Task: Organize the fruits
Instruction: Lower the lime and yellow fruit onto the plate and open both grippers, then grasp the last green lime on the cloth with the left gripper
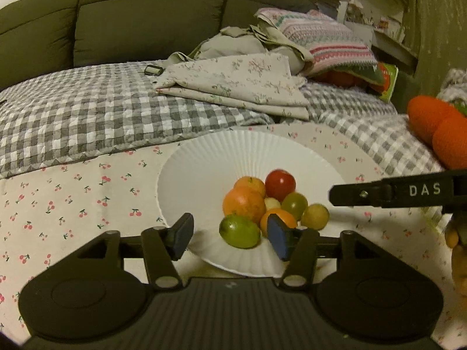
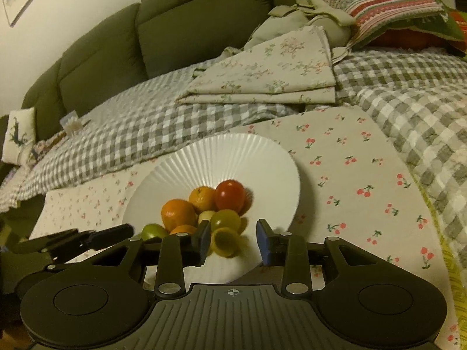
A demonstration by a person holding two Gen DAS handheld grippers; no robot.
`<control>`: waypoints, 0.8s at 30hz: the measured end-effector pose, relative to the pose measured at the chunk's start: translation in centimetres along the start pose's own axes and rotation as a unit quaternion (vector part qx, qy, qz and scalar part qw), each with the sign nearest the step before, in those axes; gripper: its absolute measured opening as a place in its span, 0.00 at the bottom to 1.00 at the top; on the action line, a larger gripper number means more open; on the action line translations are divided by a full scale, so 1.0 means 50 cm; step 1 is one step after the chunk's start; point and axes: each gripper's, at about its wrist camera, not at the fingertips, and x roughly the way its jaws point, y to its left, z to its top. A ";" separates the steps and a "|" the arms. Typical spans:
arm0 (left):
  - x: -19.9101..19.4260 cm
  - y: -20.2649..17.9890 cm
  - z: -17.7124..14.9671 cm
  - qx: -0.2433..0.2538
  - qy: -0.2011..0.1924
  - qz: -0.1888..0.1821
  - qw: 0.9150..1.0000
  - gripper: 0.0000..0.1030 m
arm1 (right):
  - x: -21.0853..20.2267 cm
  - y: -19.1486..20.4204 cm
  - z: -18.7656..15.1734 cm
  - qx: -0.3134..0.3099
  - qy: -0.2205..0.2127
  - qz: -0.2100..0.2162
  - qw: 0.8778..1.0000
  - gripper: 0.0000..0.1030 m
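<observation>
A white ribbed plate [image 1: 204, 169] [image 2: 227, 157] on a cherry-print cloth holds a pile of small fruits: a red one [image 1: 279, 184] [image 2: 230, 195], oranges [image 1: 243, 205] [image 2: 178, 211], a green lime [image 1: 240, 231] [image 2: 151, 231] and yellow-green ones [image 1: 314, 216] [image 2: 225, 241]. My left gripper [image 1: 230, 237] is open at the plate's near edge, with the lime between its fingers but apart from them. My right gripper [image 2: 233, 240] is open over the plate's near edge, a yellow fruit just inside its left finger. The right gripper's finger [image 1: 388, 194] reaches in from the right.
The cherry-print cloth [image 1: 73, 204] [image 2: 364, 180] lies on a grey checked quilt [image 1: 73, 116] on a green sofa [image 1: 146, 20]. Folded floral fabric [image 1: 233, 84], a bag and a striped cushion [image 1: 327, 43] lie behind. Orange knitted shapes [image 1: 437, 128] sit at the right.
</observation>
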 end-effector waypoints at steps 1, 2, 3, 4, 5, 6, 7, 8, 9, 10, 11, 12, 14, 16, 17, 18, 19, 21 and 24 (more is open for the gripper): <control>-0.004 0.005 0.002 -0.008 0.000 0.000 1.000 0.54 | -0.003 -0.004 0.002 0.004 -0.001 -0.001 1.000 0.33; -0.007 0.011 0.004 -0.017 0.000 -0.001 1.000 0.54 | -0.008 -0.007 0.004 0.007 -0.003 -0.003 1.000 0.33; -0.010 0.015 0.005 -0.023 0.001 0.000 1.000 0.54 | -0.013 -0.011 0.005 0.011 -0.006 -0.005 1.000 0.33; -0.012 0.018 0.005 -0.028 0.002 0.002 1.000 0.54 | -0.017 -0.014 0.007 0.015 -0.009 -0.005 1.000 0.33; -0.014 0.021 0.005 -0.031 0.005 0.005 0.999 0.54 | -0.020 -0.017 0.008 0.018 -0.010 -0.005 1.000 0.33; -0.016 0.023 0.004 -0.034 0.007 0.007 0.999 0.54 | -0.024 -0.020 0.007 0.020 -0.011 -0.005 1.000 0.33; -0.018 0.025 0.003 -0.037 0.010 0.009 0.999 0.54 | -0.027 -0.021 0.007 0.021 -0.011 -0.005 1.000 0.33; -0.021 0.026 0.002 -0.039 0.012 0.011 0.999 0.54 | -0.029 -0.021 0.006 0.020 -0.010 -0.006 1.000 0.33; -0.025 0.026 0.001 -0.042 0.015 0.011 0.999 0.54 | -0.031 -0.019 0.004 0.018 -0.010 -0.006 1.000 0.33; -0.029 0.027 -0.001 -0.044 0.018 0.013 0.999 0.54 | -0.033 -0.018 0.003 0.016 -0.010 -0.006 1.000 0.33; -0.034 0.028 -0.003 -0.047 0.020 0.014 0.999 0.54 | -0.037 -0.015 0.002 0.014 -0.011 -0.004 1.000 0.33; -0.039 0.029 -0.005 -0.049 0.023 0.015 0.998 0.54 | -0.041 -0.012 0.001 0.012 -0.012 -0.002 1.000 0.33; -0.049 0.033 -0.010 -0.055 0.030 0.019 0.998 0.54 | -0.050 -0.005 -0.001 0.010 -0.016 0.004 1.000 0.33; -0.059 0.037 -0.018 -0.060 0.034 0.021 0.997 0.54 | -0.061 0.002 -0.003 0.008 -0.018 0.008 1.000 0.33; -0.065 0.039 -0.022 -0.061 0.035 0.022 0.997 0.54 | -0.066 0.006 -0.005 0.006 -0.019 0.009 1.000 0.33; -0.069 0.039 -0.026 -0.061 0.037 0.022 0.997 0.54 | -0.071 0.010 -0.007 0.003 -0.019 0.010 1.000 0.33; -0.072 0.038 -0.030 -0.058 0.040 0.023 0.997 0.54 | -0.077 0.015 -0.011 -0.001 -0.019 0.011 1.000 0.33; -0.079 0.035 -0.039 -0.051 0.047 0.025 0.997 0.54 | -0.087 0.024 -0.017 -0.005 -0.019 0.015 1.000 0.33; -0.094 0.033 -0.049 -0.055 0.052 0.022 0.997 0.54 | -0.108 0.039 -0.024 -0.018 -0.022 0.023 0.999 0.33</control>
